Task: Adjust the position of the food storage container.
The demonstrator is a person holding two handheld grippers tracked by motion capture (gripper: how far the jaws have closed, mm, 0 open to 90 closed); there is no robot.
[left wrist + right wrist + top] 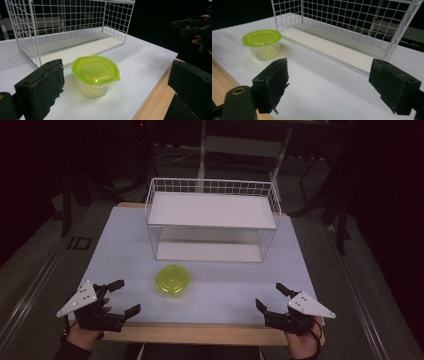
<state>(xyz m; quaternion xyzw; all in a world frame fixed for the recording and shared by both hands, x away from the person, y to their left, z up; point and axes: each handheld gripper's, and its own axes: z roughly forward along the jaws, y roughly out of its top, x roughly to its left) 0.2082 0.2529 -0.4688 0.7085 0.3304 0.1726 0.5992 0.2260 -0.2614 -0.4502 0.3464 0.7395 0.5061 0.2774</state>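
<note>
L gripper [121, 297]: jaws spread wide, nothing btwn them, sitting at near-left corner of the table [120, 245], just over the white top by the wooden front edge. Person's left hand [82, 332] holds it from below; grey plate on top.

R gripper [270, 296]: jaws also wide apart, empty, at near-right corner, held by the right hand [302, 345]. In the left gripper view it shows far right, off past the table edge.

Btwn the two, a bit left of centre: small clear container [172, 281] w/ yellow-green lid [94, 68], lid on, standing upright on the white top. Apart from both grippers. In the left gripper view it sits straight ahead btwn the jaws' line but beyond them, not touched.

Just beyond the container, far side: white wire rack [212, 220], 2 levels – white top shelf w/ wire rim, white bottom board. Near side open, both shelves bare. Container near the rack's front-left, not inside.

Background dark; floor and frame legs beyond the table.
</note>
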